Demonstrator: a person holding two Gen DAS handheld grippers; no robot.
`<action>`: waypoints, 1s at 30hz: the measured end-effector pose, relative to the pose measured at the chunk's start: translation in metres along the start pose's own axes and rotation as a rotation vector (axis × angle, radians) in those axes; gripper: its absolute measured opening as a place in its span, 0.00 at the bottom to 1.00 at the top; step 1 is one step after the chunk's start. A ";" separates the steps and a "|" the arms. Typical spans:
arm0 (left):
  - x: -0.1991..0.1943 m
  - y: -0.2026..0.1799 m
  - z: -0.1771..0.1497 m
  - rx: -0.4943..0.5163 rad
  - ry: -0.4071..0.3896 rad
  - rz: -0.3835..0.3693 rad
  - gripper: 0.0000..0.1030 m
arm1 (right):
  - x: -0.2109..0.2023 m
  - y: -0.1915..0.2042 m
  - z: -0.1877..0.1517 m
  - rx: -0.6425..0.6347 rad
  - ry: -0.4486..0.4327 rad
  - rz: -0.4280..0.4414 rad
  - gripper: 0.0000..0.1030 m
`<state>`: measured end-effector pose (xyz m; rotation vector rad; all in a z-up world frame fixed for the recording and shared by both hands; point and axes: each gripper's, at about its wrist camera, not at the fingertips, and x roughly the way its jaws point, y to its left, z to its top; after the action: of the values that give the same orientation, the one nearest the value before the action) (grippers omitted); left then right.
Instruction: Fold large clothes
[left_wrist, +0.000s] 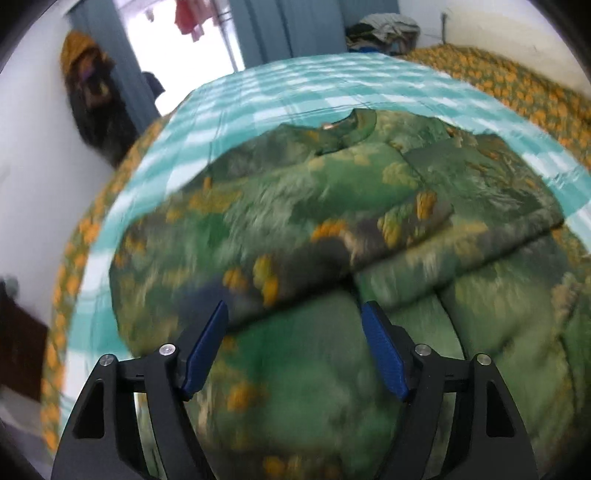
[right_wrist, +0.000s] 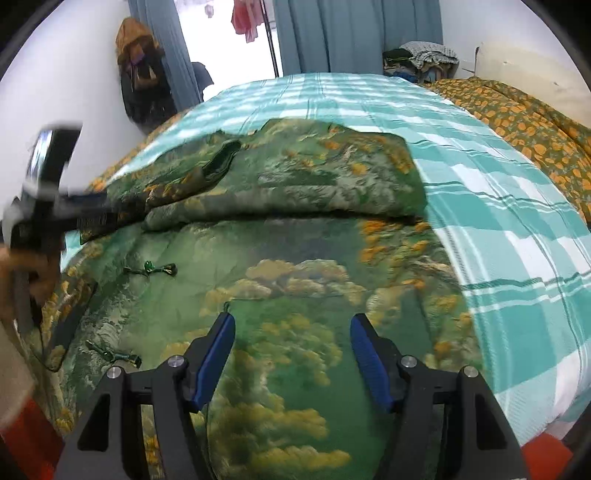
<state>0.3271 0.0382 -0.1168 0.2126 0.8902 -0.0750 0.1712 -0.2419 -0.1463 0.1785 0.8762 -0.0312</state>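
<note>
Left wrist view first: the left gripper (left_wrist: 295, 314) hangs over a big green dress (left_wrist: 295, 206) with an orange and cream landscape print, and its blue fingers (left_wrist: 207, 347) stand well apart with nothing between them, just cloth underneath. The dress lies spread on a teal and white checked sheet (left_wrist: 258, 88) on the bed, neckline (left_wrist: 347, 127) at the far end, and the right side is folded in over the middle so there's a doubled layer there with a clear edge running across. This whole picture is pretty smeared, so finer detail is hard to call. An orange flowered blanket (left_wrist: 517, 88) sits at the far right, and there's a pile of clothes (left_wrist: 388, 29) by the far wall next to blue curtains (left_wrist: 295, 29). Right wrist view: the right gripper (right_wrist: 291, 325) also hovers above the near part of the dress, fingers apart and holding nothing. The folded flap sits across the far half of the dress. Two small green ties (right_wrist: 151, 269) lie on the cloth at the near left. At the left edge you can see the other gripper, blurred, in a hand (right_wrist: 33, 273), right at the edge of the dress; can't tell if it touches.
</note>
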 end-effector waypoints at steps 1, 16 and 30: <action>-0.011 0.008 -0.011 -0.023 -0.002 -0.010 0.79 | -0.002 -0.002 0.000 0.002 -0.001 0.003 0.64; -0.041 0.084 -0.051 -0.218 -0.012 0.009 0.86 | 0.123 0.053 0.159 0.178 0.124 0.327 0.64; -0.001 0.115 0.031 -0.330 -0.053 -0.103 0.87 | 0.156 0.111 0.169 -0.226 0.155 0.014 0.50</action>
<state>0.3683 0.1441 -0.0796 -0.1423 0.8471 -0.0282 0.4107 -0.1539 -0.1440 -0.0253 1.0258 0.0956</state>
